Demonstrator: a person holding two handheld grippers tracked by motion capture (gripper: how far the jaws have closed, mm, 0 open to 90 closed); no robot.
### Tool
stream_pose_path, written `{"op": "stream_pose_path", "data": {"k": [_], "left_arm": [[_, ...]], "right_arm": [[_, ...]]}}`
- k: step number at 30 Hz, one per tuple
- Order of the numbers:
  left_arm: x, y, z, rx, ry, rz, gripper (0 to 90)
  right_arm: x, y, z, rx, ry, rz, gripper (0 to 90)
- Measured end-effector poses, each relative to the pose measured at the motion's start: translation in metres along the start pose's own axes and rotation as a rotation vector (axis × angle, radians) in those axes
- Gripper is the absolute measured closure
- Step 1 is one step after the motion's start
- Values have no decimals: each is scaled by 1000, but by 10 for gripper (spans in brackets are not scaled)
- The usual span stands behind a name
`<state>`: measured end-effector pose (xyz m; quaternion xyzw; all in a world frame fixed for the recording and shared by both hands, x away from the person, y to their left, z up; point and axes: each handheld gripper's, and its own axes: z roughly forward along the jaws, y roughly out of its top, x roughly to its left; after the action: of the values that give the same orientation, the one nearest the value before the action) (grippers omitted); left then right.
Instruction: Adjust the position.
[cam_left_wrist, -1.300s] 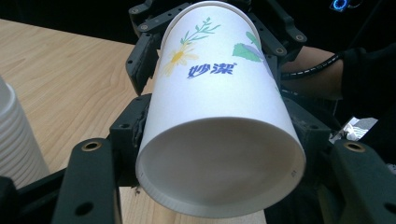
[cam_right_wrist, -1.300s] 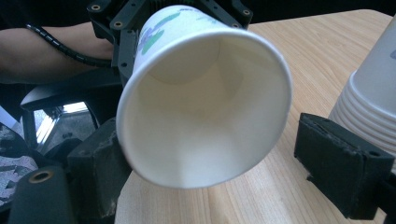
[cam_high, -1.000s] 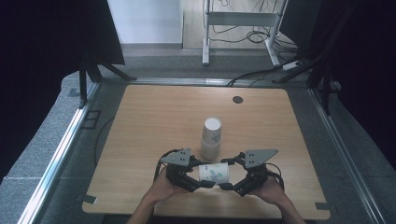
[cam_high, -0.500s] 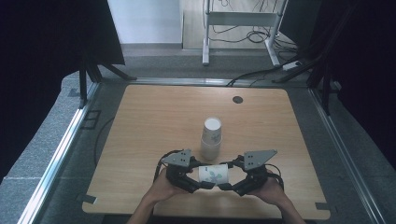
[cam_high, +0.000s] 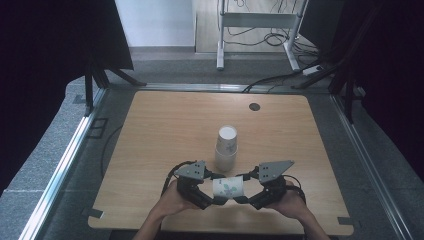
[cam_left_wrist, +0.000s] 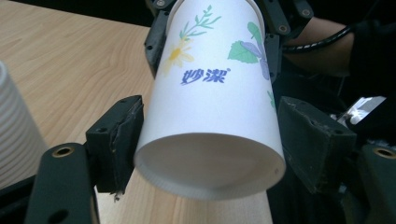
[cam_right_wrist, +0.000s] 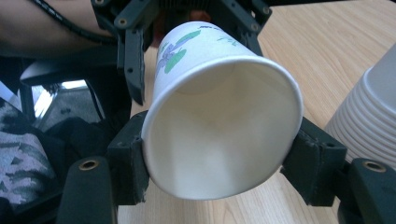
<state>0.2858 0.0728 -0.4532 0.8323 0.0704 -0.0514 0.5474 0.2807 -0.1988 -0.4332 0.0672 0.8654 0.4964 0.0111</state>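
A white paper cup (cam_high: 227, 188) with a flower print lies level above the table's near edge, between both grippers. In the left gripper view its recessed base (cam_left_wrist: 210, 168) faces the camera. My left gripper (cam_left_wrist: 210, 140) has just been opening; its jaws flank the base end without pressing. In the right gripper view the cup's open mouth (cam_right_wrist: 219, 140) faces the camera. My right gripper (cam_right_wrist: 219, 158) has just been closing and its pads press both sides of the rim. In the high view the left gripper (cam_high: 214, 192) and right gripper (cam_high: 245, 192) face each other.
A stack of ribbed white paper cups (cam_high: 226, 147) stands upside down just beyond the grippers, also seen as the stack (cam_left_wrist: 14, 130) and the stack (cam_right_wrist: 369, 126). The wooden table (cam_high: 165, 130) has a dark round spot (cam_high: 254, 106) at the back right.
Both hands and the cup stay where they were. In the high view the right gripper's jaws look drawn in closer on the cup than a second ago.
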Motion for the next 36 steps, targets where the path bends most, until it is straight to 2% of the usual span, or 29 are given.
{"op": "stream_pose_path", "data": {"k": [8,17,26,36], "left_arm": [[1,3,-3,25,26,10,233],[1,-2,-3,41,61,-5,183],[0,-4,-4,72,93,-2,167],[-1,-11,-4,84,128,-25,144]], "right_arm": [[-2,4,-4,65,-18,-11,319],[-4,7,-8,130,-37,-12,320],[-7,8,-11,177,-56,2,320],[-11,9,-15,223,-75,12,320]]}}
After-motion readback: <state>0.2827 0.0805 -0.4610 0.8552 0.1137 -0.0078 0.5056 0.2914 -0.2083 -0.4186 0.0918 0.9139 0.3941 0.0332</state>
